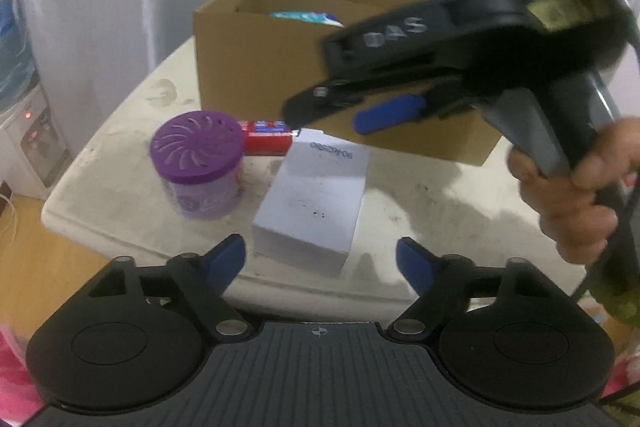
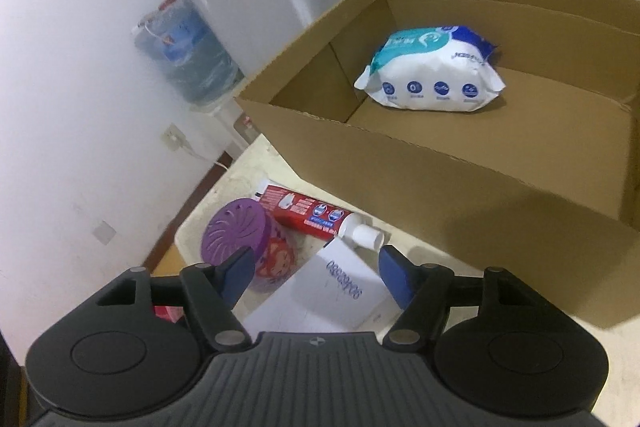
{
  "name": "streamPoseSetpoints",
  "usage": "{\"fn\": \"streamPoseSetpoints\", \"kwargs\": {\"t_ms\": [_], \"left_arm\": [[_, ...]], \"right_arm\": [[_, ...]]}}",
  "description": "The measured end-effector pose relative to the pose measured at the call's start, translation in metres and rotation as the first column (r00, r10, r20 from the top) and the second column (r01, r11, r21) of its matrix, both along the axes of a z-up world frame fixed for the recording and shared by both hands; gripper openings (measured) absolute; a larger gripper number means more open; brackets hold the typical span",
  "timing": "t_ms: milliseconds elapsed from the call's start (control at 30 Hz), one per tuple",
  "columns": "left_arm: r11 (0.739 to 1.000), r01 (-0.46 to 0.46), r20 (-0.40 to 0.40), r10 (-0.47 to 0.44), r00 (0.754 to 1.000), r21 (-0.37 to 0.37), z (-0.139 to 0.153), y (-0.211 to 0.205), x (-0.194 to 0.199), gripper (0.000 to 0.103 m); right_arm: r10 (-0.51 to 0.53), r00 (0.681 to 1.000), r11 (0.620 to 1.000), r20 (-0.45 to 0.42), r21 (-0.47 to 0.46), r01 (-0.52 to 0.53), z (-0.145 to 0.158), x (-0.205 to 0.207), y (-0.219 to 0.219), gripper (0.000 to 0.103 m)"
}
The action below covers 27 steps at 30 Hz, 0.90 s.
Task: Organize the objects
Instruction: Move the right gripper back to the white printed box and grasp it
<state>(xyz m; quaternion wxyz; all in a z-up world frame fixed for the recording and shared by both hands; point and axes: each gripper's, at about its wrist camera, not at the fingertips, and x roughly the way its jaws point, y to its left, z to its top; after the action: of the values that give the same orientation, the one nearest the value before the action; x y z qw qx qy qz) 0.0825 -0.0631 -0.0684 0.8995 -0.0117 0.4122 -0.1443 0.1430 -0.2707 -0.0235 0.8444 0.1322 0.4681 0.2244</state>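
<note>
Above the white box, right tongs gape.

Black hand-held grippers with blue finger pads

The left hand-held gripper shows round black discs, silver screws and a ribbed grey body; the right hand-held gripper carries raised "DAS" lettering, a green light, bare skin on its hand.

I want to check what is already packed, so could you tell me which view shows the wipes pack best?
The right wrist view: it looks down into the open cardboard box and shows the whole wipes pack lying on the box floor. The left wrist view shows only a teal and white sliver above the box's near wall.
</note>
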Motion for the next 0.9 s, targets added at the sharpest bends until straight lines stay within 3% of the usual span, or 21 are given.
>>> {"fn": "streamPoseSetpoints", "kwargs": {"t_ms": [100,267,400,900], "left_arm": [[1.000,0.025,-0.019,-0.025,1.000,-0.014,-0.007,-0.001,0.007,0.070],[1.000,0.016,-0.060,-0.017,0.998,-0.019,-0.020,0.000,0.015,0.069],[1.000,0.014,-0.060,-0.015,0.998,-0.009,-0.025,0.001,0.015,0.068],[0.998,0.013,-0.052,-0.009,0.999,0.067,-0.025,-0.012,0.001,0.066]], "right_arm": [[0.013,1.000,0.999,-0.021,-0.035,-0.014,-0.008,0.009,0.005,0.071],[0.042,0.995,0.997,-0.095,-0.060,-0.048,-0.022,0.016,0.010,0.071],[0.053,0.993,0.995,-0.106,-0.083,-0.062,-0.020,0.008,0.008,0.072],[-0.002,0.988,1.000,-0.157,-0.013,0.000,-0.017,-0.044,-0.014,0.073]]}}
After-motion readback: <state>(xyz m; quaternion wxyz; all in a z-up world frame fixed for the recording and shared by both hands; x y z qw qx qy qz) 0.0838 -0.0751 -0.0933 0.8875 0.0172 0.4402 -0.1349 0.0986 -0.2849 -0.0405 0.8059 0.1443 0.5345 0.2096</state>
